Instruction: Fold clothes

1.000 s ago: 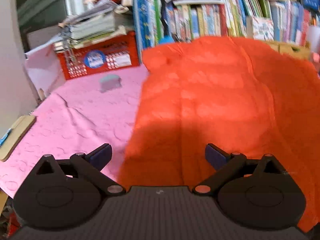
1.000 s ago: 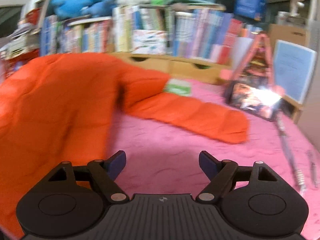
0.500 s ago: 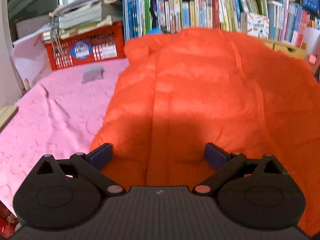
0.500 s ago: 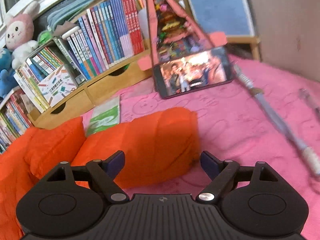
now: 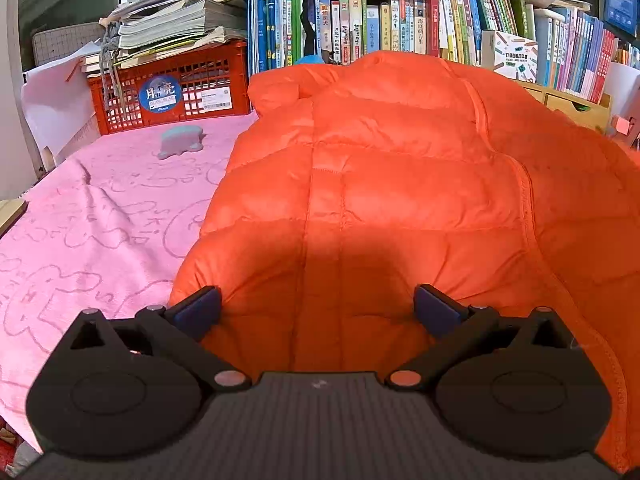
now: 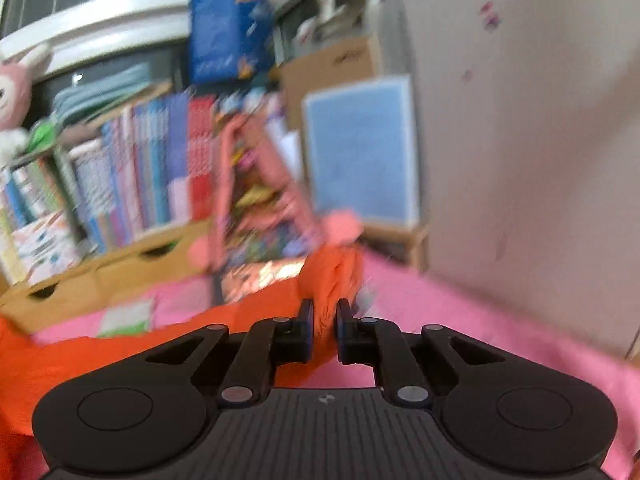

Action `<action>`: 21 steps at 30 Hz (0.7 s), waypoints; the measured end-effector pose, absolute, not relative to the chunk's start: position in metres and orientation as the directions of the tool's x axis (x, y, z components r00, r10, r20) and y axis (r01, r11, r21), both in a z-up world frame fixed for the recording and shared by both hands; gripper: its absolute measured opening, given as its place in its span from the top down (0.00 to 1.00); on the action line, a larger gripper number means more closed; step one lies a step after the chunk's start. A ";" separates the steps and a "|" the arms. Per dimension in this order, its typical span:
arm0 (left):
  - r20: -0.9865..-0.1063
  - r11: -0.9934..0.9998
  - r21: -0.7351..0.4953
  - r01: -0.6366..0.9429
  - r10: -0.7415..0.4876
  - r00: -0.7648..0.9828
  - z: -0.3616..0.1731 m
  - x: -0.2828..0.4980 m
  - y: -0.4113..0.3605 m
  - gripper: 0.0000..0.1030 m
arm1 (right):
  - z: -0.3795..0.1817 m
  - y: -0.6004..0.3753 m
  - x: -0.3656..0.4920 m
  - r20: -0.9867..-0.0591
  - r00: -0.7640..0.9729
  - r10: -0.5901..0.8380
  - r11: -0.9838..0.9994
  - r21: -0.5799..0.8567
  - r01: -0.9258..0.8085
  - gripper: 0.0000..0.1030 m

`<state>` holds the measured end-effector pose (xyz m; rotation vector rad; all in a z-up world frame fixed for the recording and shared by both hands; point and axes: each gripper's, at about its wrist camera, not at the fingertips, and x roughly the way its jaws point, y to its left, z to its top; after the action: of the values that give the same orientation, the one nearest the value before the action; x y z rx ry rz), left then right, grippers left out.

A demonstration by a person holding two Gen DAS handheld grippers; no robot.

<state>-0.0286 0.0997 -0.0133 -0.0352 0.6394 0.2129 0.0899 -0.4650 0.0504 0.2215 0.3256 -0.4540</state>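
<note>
An orange quilted puffer jacket (image 5: 400, 184) lies spread on a pink blanket (image 5: 100, 216). My left gripper (image 5: 318, 306) is open, its blue-padded jaws straddling the jacket's near hem by its left edge without pressing on it. In the blurred right wrist view my right gripper (image 6: 325, 322) is shut on the end of the jacket's orange sleeve (image 6: 332, 276). The sleeve is bunched and lifted between the pads, and the rest of it trails off to the lower left.
A red crate (image 5: 172, 88) stacked with papers and a row of books (image 5: 400, 20) line the back. A small grey-blue object (image 5: 180, 142) lies on the blanket. A pink stand (image 6: 260, 208), a blue board (image 6: 360, 152) and a wall (image 6: 540, 120) rise near the right gripper.
My right gripper swung right to the sleeve's end, closed on it and lifted it. My left gripper shifted right from the jacket's left edge until its jaws straddled the hem.
</note>
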 end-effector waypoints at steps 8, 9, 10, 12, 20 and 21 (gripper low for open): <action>-0.597 0.977 0.030 -0.210 0.186 0.781 -0.014 -0.028 0.101 0.00 | 0.056 -0.512 0.092 -0.348 0.798 -0.492 0.829 0.091 0.552 0.91; -0.597 0.977 0.030 -0.212 0.188 0.780 -0.014 -0.028 0.100 0.00 | 0.052 -0.516 0.092 -0.369 0.802 -0.469 0.834 0.114 0.540 0.90; -0.597 0.976 0.030 -0.213 0.189 0.780 -0.014 -0.028 0.100 0.00 | 0.047 -0.515 0.092 -0.388 0.815 -0.430 0.847 0.139 0.513 0.89; -0.597 0.976 0.031 -0.216 0.191 0.779 -0.014 -0.027 0.100 0.00 | 0.037 -0.511 0.091 -0.422 0.836 -0.349 0.869 0.187 0.457 0.86; -0.589 0.971 0.041 -0.236 0.214 0.779 0.004 -0.032 0.096 0.01 | 0.014 -0.429 0.086 -0.478 0.842 0.249 0.923 0.382 -0.056 0.48; -0.584 0.970 0.043 -0.241 0.220 0.781 0.010 -0.033 0.095 0.01 | 0.012 -0.416 0.082 -0.471 0.812 0.343 0.903 0.403 -0.148 0.47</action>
<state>-0.0334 0.0953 0.0104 -0.0341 0.6264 0.2487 0.0822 -0.4156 0.0124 0.3604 0.5656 0.2686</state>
